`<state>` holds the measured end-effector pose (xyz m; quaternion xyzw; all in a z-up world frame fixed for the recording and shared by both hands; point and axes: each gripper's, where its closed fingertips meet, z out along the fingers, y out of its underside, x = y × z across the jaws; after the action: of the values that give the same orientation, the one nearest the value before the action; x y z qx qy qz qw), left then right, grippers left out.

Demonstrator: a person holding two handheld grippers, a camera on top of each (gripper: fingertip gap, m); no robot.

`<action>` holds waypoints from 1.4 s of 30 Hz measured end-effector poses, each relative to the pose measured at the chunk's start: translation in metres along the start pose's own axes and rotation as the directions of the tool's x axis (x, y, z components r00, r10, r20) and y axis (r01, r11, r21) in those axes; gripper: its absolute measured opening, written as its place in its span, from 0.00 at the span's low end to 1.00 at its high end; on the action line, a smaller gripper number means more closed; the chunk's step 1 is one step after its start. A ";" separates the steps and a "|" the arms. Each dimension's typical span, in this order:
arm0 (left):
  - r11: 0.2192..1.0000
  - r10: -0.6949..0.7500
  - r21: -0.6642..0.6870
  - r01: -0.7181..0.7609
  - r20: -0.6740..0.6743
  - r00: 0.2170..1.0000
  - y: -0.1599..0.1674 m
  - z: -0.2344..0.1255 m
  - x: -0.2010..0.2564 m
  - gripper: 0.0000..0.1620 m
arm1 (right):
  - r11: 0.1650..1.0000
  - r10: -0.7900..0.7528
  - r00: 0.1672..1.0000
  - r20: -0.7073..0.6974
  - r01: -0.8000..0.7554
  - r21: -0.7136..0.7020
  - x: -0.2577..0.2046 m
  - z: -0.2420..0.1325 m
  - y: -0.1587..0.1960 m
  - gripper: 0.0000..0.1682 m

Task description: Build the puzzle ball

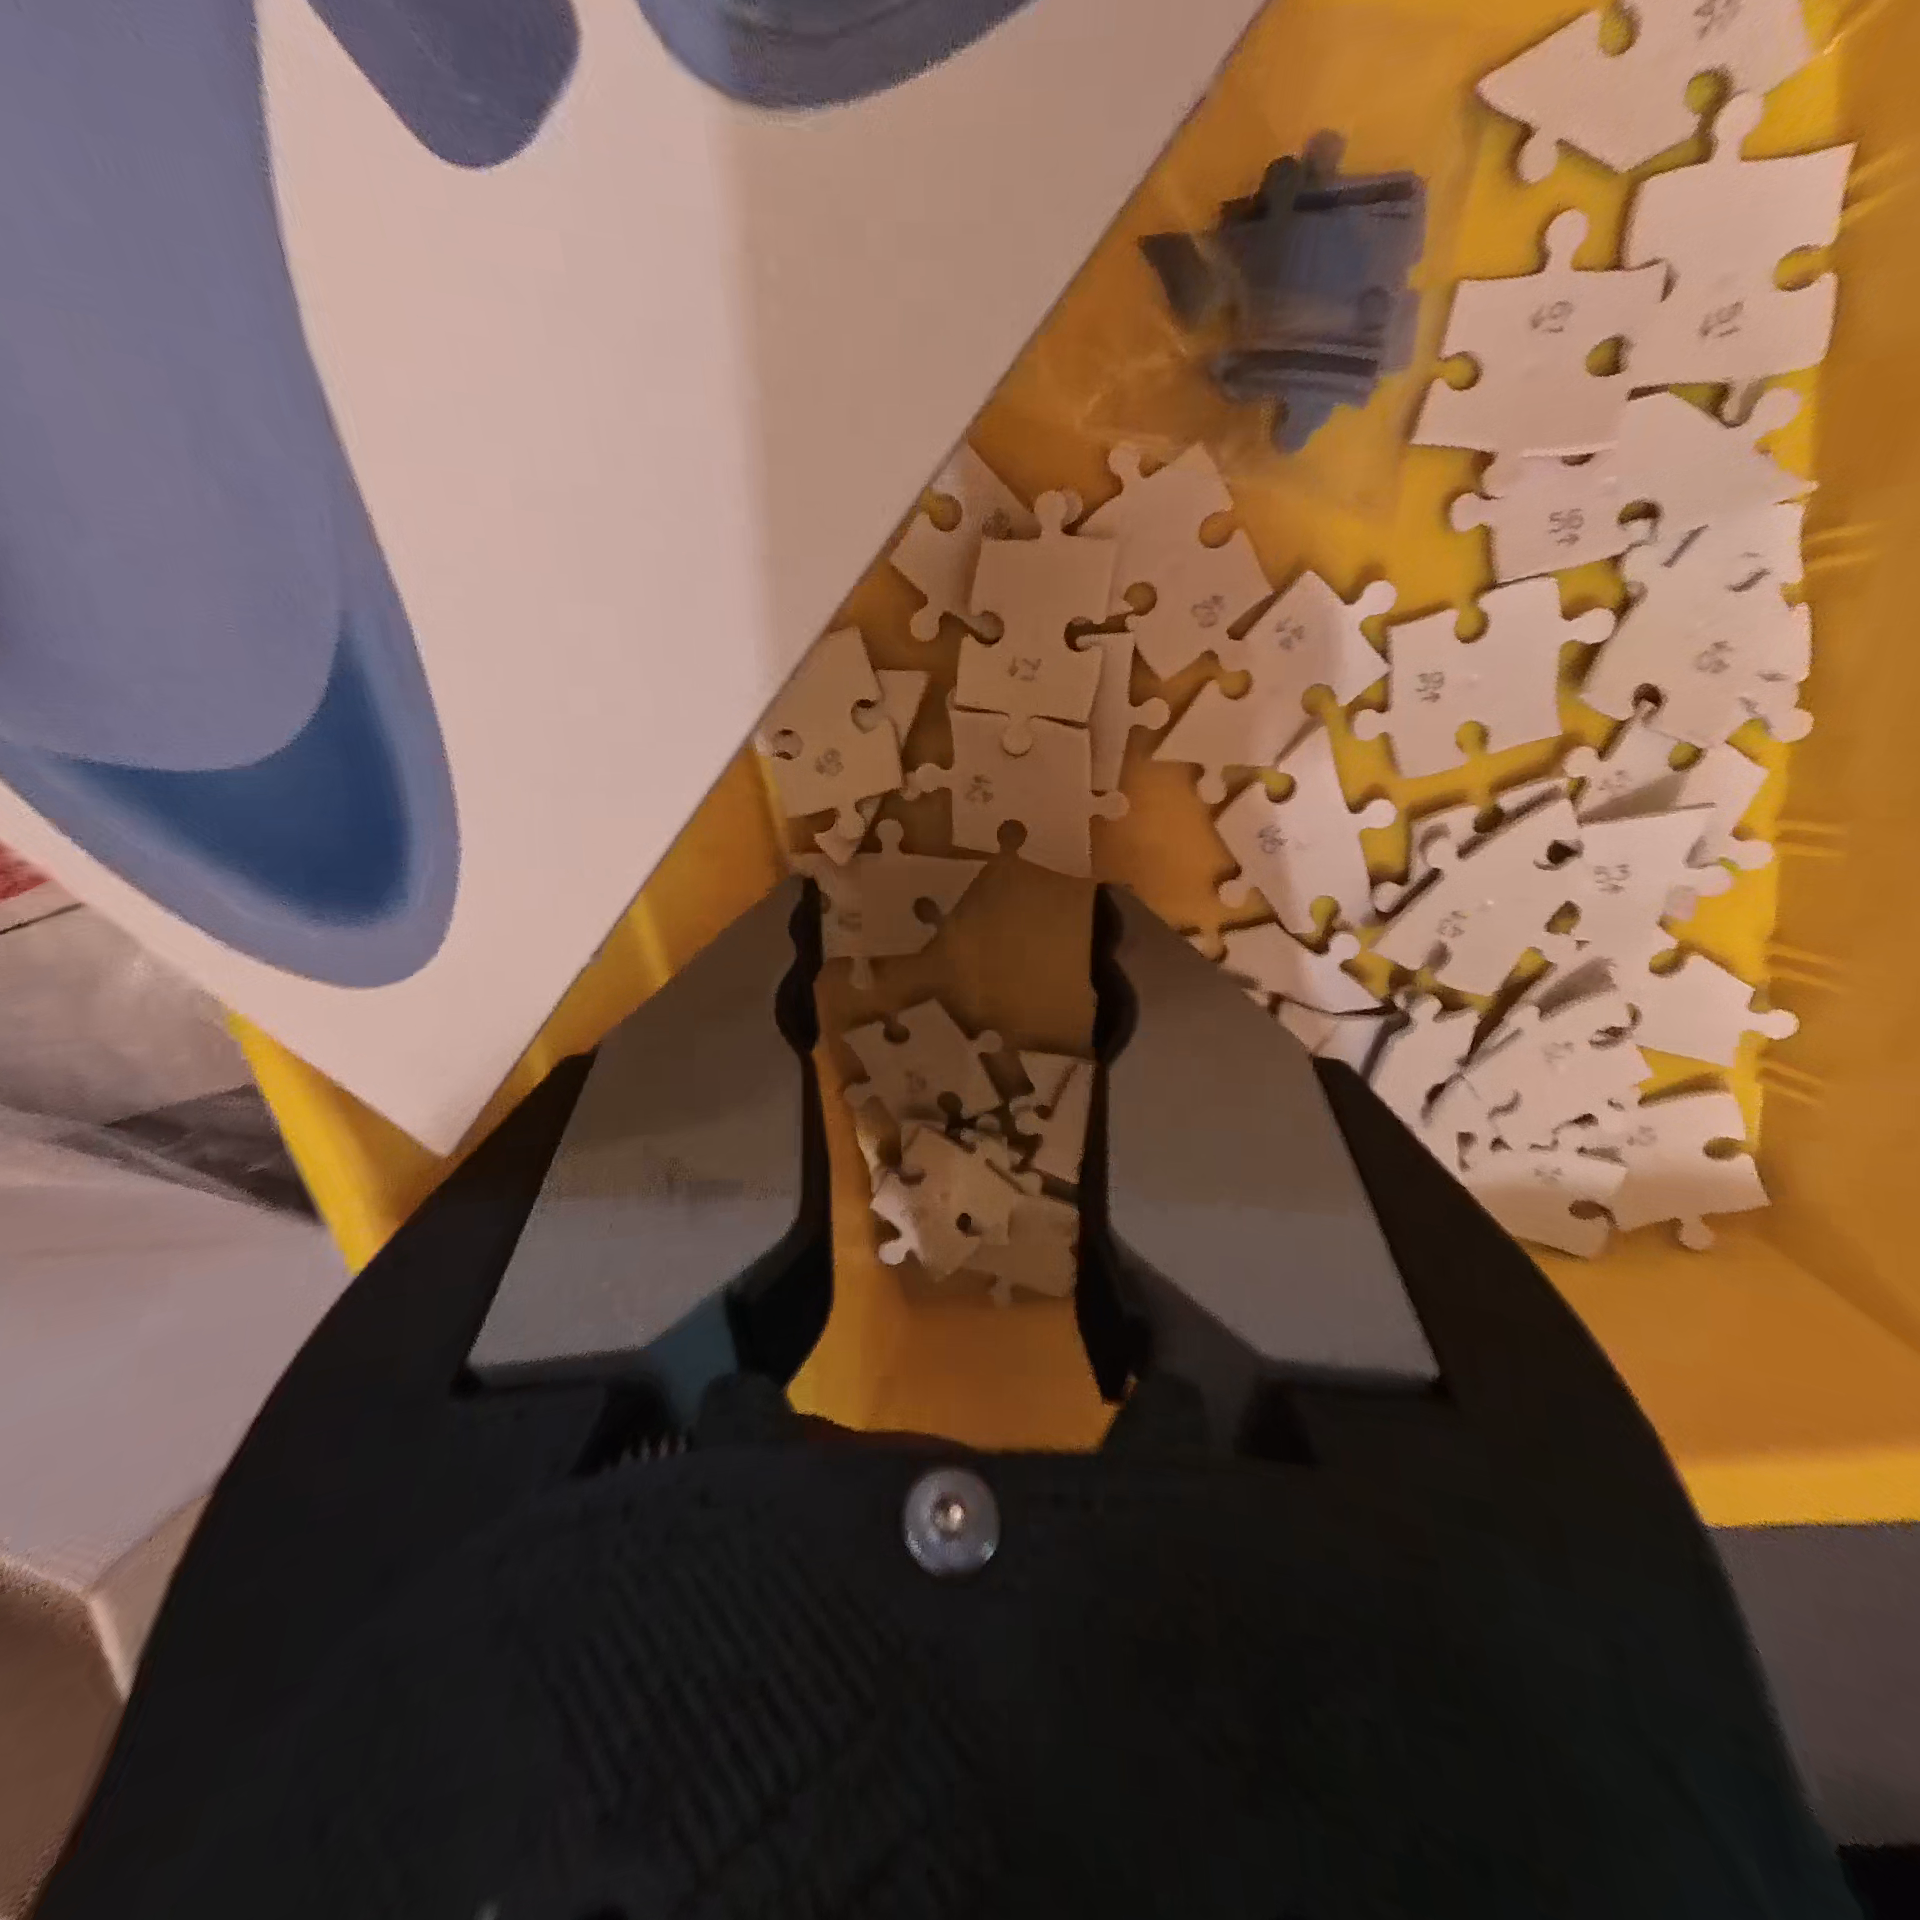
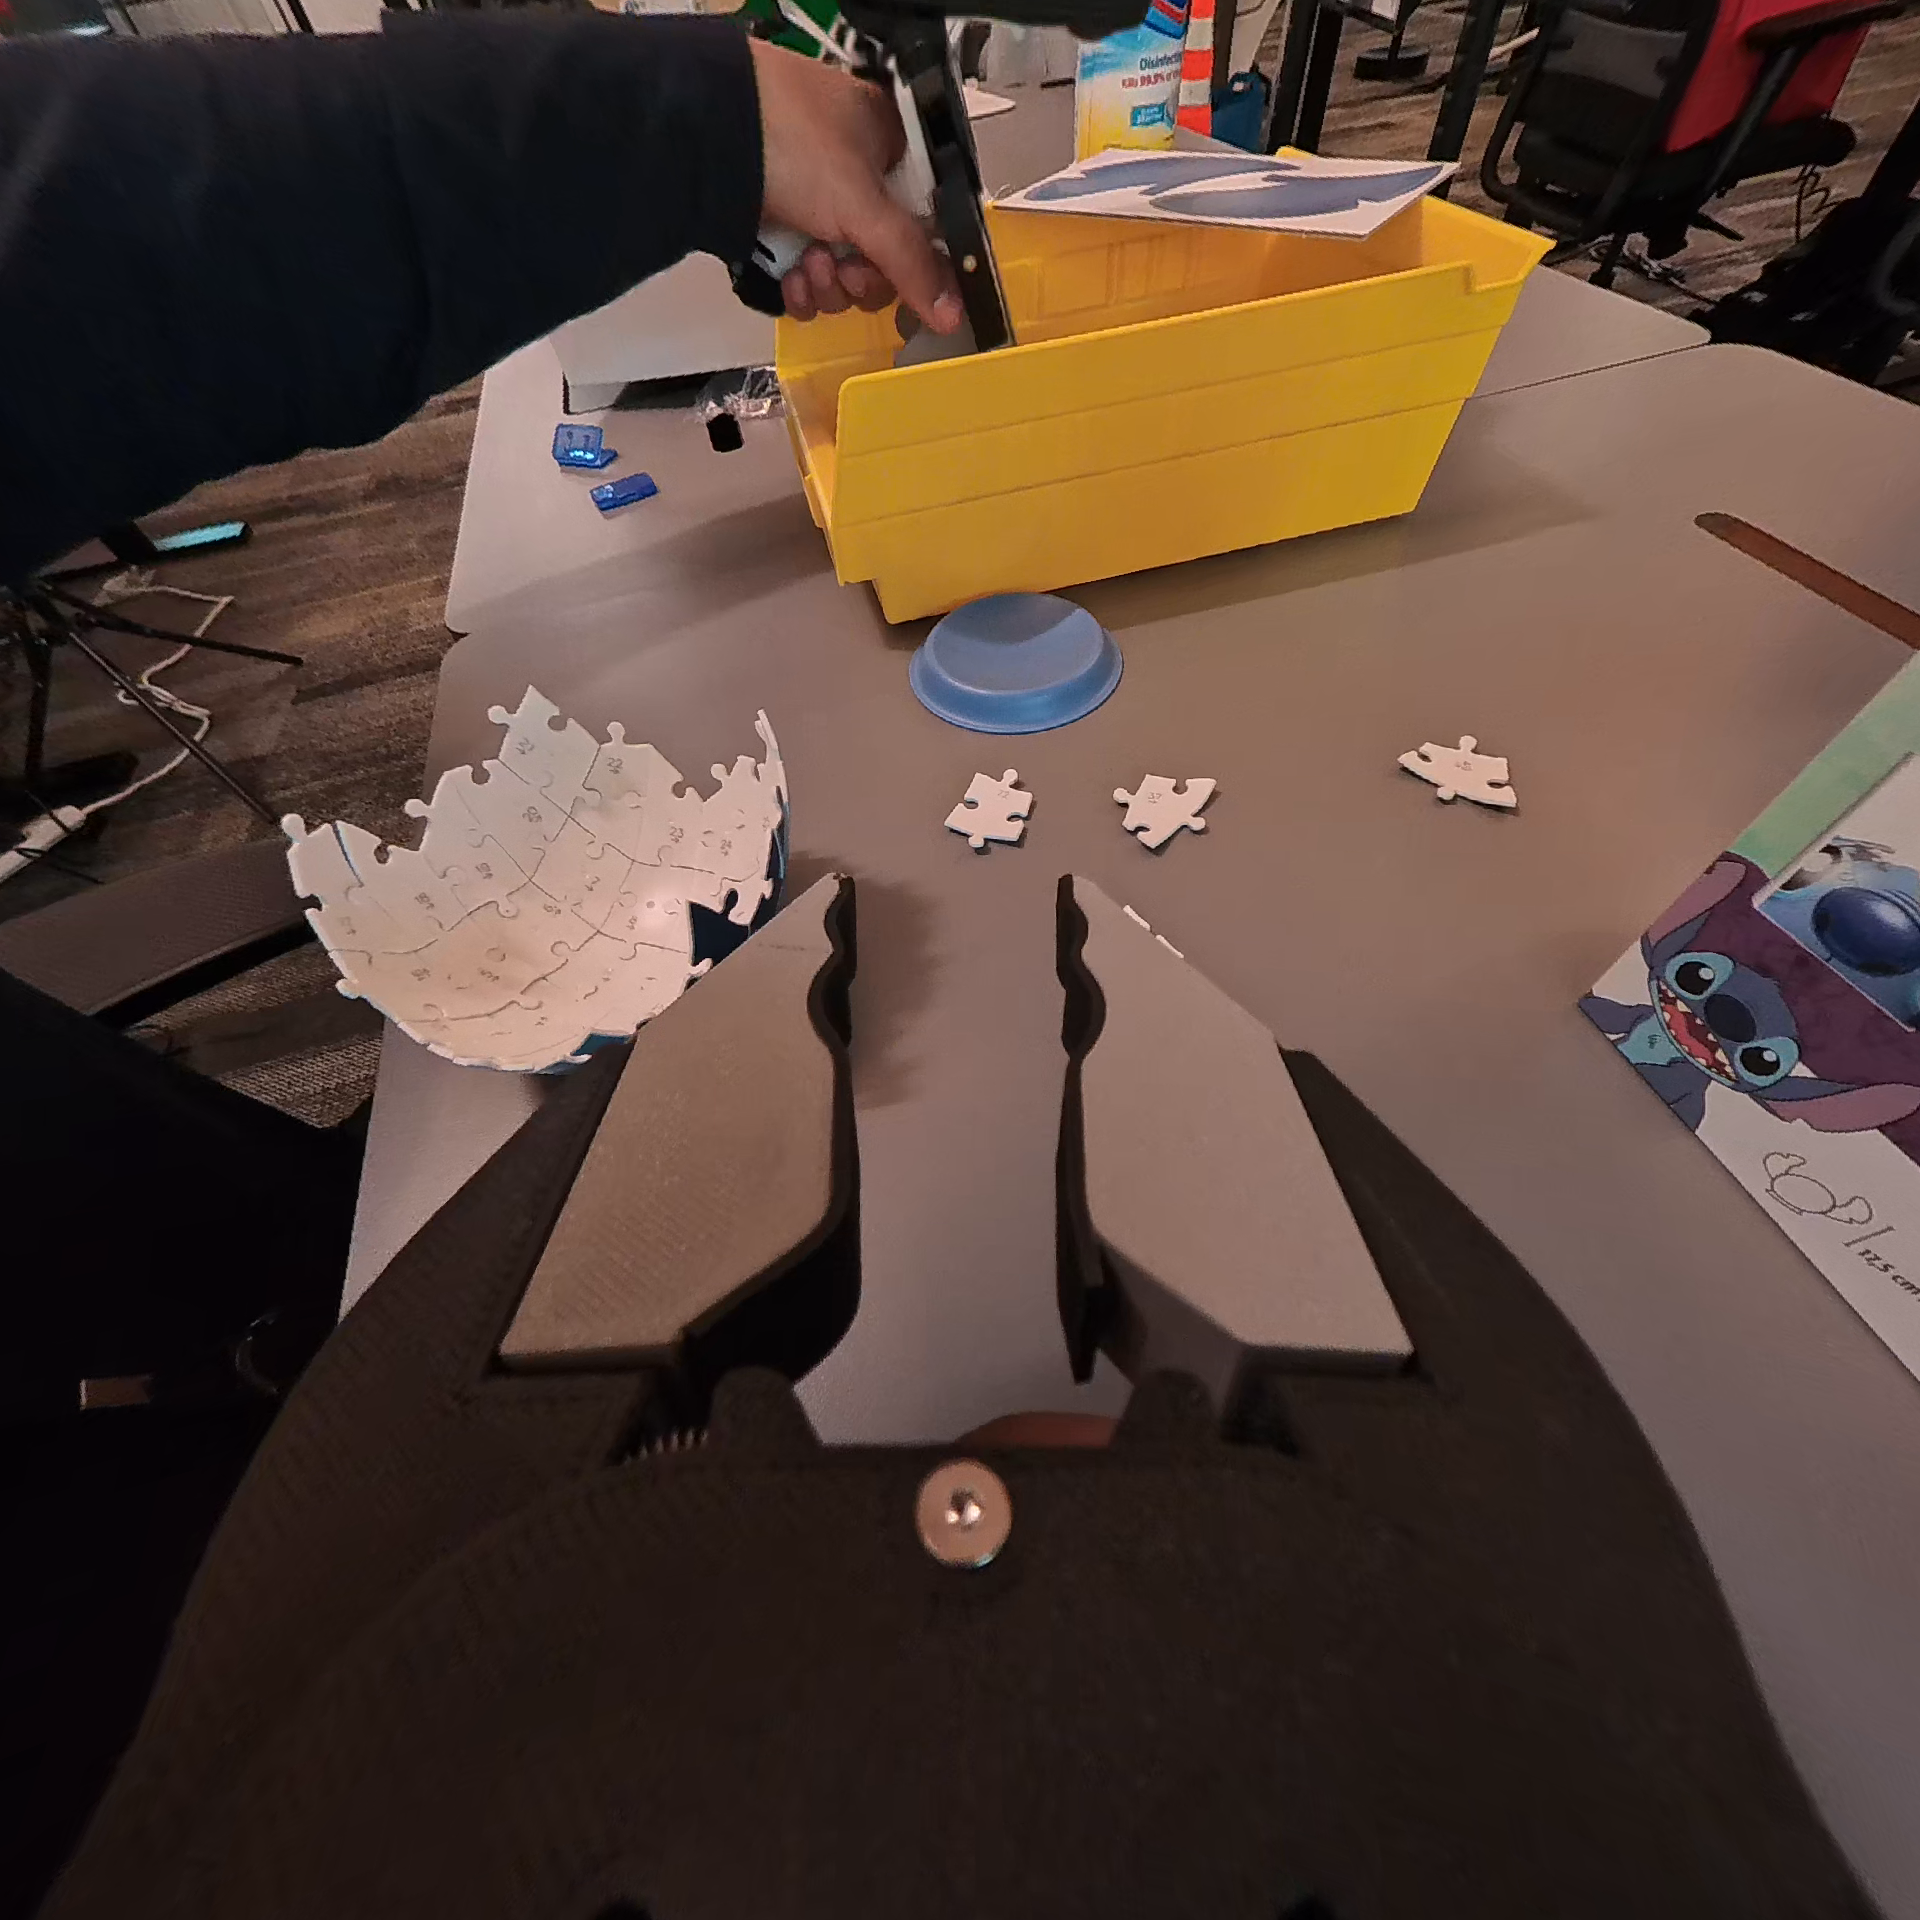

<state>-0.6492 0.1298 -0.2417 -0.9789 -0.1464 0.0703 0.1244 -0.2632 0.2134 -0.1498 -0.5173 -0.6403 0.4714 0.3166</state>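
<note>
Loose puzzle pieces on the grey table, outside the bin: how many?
3, in a row past the blue base: left piece, middle piece, right piece. More may be hidden behind the right tool.

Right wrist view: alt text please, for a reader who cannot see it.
The open black two-finger tool hovers over a grey table, empty, beside a half-built white puzzle-ball shell. Ahead lie three loose white puzzle pieces, a round blue plastic stand and a yellow plastic bin, into which a person's hand lowers the other tool.
</note>
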 end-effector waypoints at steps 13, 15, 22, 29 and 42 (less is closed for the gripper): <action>0.995 -0.101 -0.006 0.102 -0.247 0.964 0.006 -0.012 0.025 0.31 | 1.000 -0.009 1.000 0.002 0.009 0.007 -0.002 -0.001 -0.002 0.21; 0.996 -0.079 0.017 0.083 -0.149 0.986 0.004 -0.014 0.009 0.29 | 1.000 -0.005 1.000 0.002 0.005 0.006 -0.002 -0.001 -0.002 0.21; 0.997 0.059 -0.044 -0.058 0.035 0.998 0.012 -0.007 -0.004 0.31 | 1.000 -0.006 1.000 0.002 0.006 0.003 -0.002 0.000 -0.001 0.21; 0.995 -0.082 -0.051 0.080 -0.040 0.996 0.011 0.003 0.004 0.32 | 1.000 -0.003 1.000 0.003 0.003 0.015 -0.002 -0.002 -0.004 0.21; 0.991 -0.129 -0.055 0.126 -0.067 0.989 0.015 0.001 0.005 0.18 | 0.999 -0.017 1.000 0.009 0.016 0.028 -0.006 -0.005 -0.007 0.21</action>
<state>-0.6402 0.1174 -0.2473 -0.9722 -0.2059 0.0240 0.1086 -0.2597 0.2089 -0.1405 -0.5054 -0.6394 0.4800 0.3246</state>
